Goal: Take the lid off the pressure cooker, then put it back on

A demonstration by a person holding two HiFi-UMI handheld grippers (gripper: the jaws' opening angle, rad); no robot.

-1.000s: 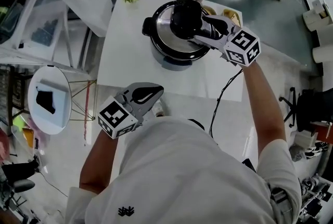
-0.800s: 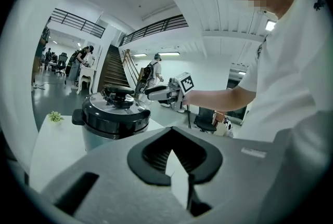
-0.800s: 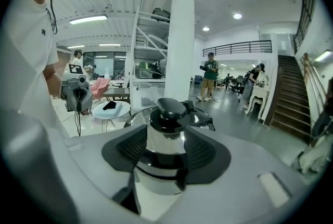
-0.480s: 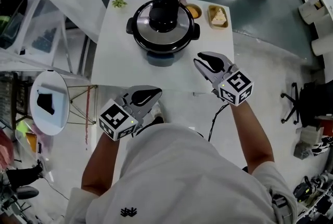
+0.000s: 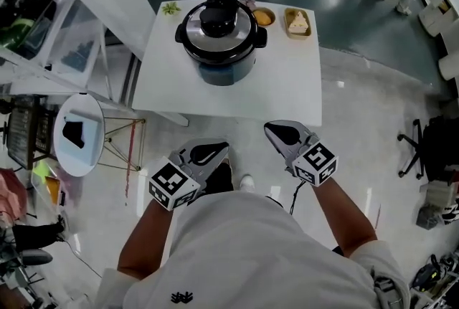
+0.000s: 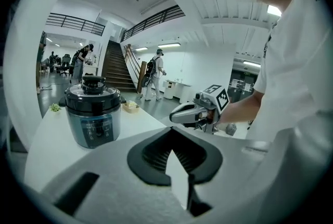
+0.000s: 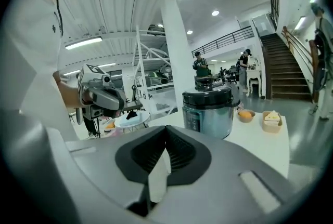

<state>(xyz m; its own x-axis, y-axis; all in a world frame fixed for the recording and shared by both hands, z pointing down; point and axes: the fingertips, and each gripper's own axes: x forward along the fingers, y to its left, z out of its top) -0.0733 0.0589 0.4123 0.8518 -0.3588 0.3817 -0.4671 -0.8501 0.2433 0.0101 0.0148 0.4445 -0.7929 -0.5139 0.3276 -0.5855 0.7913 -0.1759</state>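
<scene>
Pressure cooker (image 5: pixel 219 39), lid (image 5: pixel 219 22) on, sits at the white counter's (image 5: pixel 287 85) far edge, upper centre; its panel print is too small to read. Bare counter lies before it. Below the near edge, your left tongs (image 5: pixel 224 148) and just-closed right tongs (image 5: pixel 271 128) are pinched together, empty.

Lidded pressure cooker (image 5: pixel 219 39), upright on table (image 5: pixel 280 89)

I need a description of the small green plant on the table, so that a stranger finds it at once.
Find the white table with the big pressure cooker near its far edge. At the far left corner, beside the cooker, sits the small plant. It is the only green thing there; the round bowl and the square dish stand on the cooker's other side.
</scene>
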